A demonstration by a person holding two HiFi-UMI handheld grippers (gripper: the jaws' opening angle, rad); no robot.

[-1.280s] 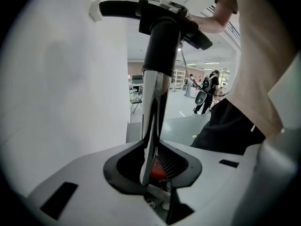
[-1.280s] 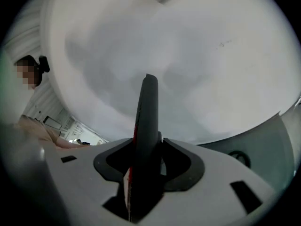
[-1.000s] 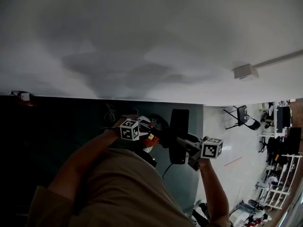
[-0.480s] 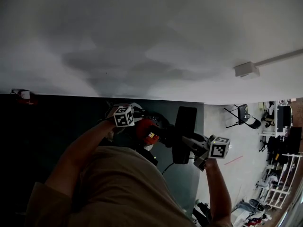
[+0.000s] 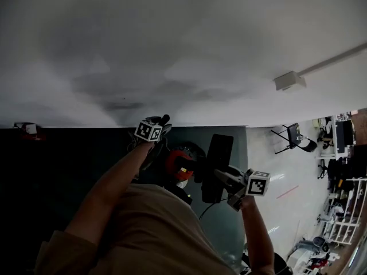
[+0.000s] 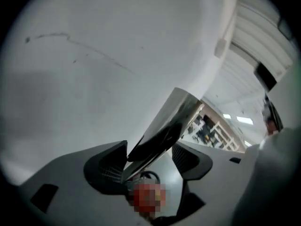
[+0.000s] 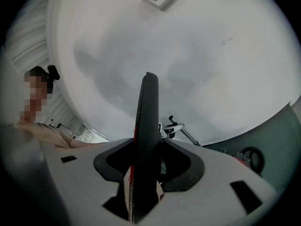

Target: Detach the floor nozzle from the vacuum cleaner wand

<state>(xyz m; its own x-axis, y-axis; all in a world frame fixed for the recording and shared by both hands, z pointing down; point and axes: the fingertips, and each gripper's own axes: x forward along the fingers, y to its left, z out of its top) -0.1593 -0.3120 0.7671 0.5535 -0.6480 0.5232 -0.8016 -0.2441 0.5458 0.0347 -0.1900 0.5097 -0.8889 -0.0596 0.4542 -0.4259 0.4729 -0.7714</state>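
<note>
The black floor nozzle (image 5: 216, 162) is held off the floor, beside the vacuum's red body (image 5: 179, 164). In the right gripper view the nozzle (image 7: 146, 121) stands edge-on and my right gripper (image 7: 146, 160) is shut on it, both pads pressing its sides. My left gripper (image 6: 149, 155) is open and its jaws have just been opening. A glossy slab (image 6: 164, 131) shows through the gap, and the pads do not press on it. Its marker cube (image 5: 148, 130) is above the red body, near the wall. The wand joint is hidden.
A white wall (image 5: 183, 50) fills the upper part of the view, with a small box (image 5: 285, 80) mounted on it. A dark green mat (image 5: 57, 165) covers the floor at the left. A folding chair (image 5: 293, 139) and shelving racks (image 5: 344, 211) stand at the right.
My left gripper has come away from the red body, moved up toward the wall and rolled. The right gripper and the nozzle have stayed almost where they were.
</note>
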